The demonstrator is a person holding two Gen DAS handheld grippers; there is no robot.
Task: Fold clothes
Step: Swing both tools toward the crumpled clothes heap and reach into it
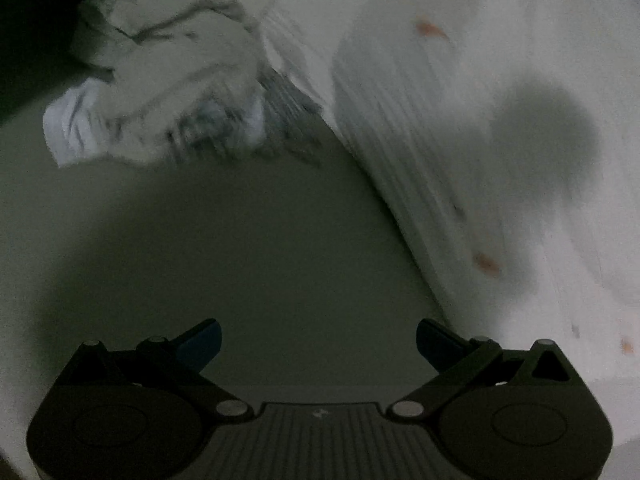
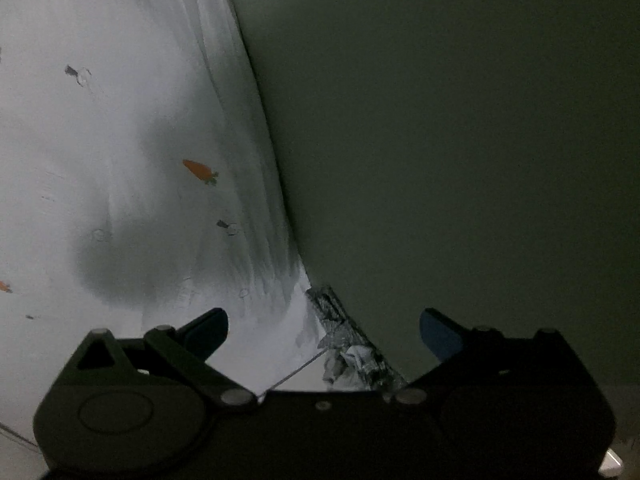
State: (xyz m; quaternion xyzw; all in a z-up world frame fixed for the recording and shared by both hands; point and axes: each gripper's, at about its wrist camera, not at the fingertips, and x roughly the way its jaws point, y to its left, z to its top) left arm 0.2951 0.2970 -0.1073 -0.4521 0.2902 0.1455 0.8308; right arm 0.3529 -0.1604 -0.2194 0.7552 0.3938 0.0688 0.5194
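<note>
Grippers, left (image 1: 318, 344) and right (image 2: 324, 334), hang wide open and empty over a carrot-print cloth (image 2: 120, 140) whose long edge runs away between them, right nearer.

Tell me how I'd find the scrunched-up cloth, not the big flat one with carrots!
Start in the left wrist view at the big white cloth with carrot prints spread flat over the greyish surface. Follow its edge up to the far left corner. There sits the crumpled pile: lumpy and bunched, white with dark streaky markings, while its neighbour lies smooth.
</note>
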